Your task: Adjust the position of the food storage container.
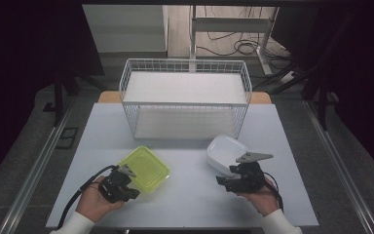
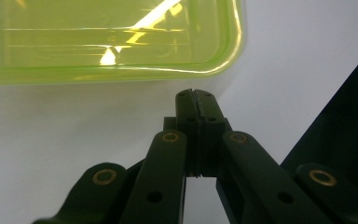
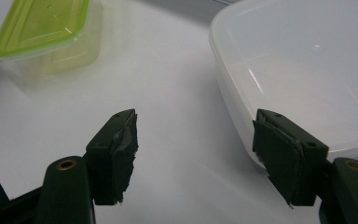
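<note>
Pressing together with nothing between them, the left gripper (image 2: 196, 95) fingers sit just short of the green box (image 2: 107, 39) on the table (image 1: 190, 180) — the right gripper (image 3: 193, 147) fingers stand wide apart, empty, one just beside the white box (image 3: 303, 65).

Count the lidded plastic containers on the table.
2: green container at the left gripper; white container by the right gripper. None visible in the wire basket.
</note>
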Action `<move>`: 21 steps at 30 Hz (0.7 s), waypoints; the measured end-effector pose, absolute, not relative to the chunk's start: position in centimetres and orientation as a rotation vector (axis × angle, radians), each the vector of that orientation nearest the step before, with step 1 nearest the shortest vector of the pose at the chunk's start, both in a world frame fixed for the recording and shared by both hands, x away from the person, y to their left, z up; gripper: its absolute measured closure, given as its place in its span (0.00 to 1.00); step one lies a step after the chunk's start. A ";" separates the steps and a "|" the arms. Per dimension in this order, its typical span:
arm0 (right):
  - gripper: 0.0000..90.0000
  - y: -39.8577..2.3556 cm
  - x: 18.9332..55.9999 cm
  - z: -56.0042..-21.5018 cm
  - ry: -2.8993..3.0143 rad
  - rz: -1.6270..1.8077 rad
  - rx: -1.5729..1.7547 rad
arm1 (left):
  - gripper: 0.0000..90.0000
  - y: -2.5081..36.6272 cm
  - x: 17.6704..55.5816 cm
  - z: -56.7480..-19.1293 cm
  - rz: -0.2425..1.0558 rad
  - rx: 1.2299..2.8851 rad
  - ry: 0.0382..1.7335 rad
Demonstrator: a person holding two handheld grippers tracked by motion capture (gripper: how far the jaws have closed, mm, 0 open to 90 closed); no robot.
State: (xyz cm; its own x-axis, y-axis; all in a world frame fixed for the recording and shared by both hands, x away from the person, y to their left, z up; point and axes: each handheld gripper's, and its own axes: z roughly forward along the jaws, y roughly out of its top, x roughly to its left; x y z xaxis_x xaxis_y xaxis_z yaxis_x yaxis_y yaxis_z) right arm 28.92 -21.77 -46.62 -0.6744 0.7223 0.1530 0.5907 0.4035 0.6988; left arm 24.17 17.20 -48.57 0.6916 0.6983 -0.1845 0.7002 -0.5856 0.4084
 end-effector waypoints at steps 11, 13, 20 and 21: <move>0.34 -21.7 28.9 -46.5 2.485 1.125 1.174 | 1.00 15.5 24.8 -48.6 0.015 2.424 1.124; 0.34 -21.7 28.9 -46.5 2.483 1.126 1.171 | 1.00 15.0 25.0 -48.6 0.018 2.417 1.136; 0.34 -21.7 29.0 -46.6 2.489 1.122 1.174 | 1.00 13.1 25.5 -48.8 0.019 2.393 1.160; 0.34 -21.7 29.0 -46.5 2.488 1.123 1.177 | 1.00 12.9 25.6 -48.9 0.017 2.390 1.164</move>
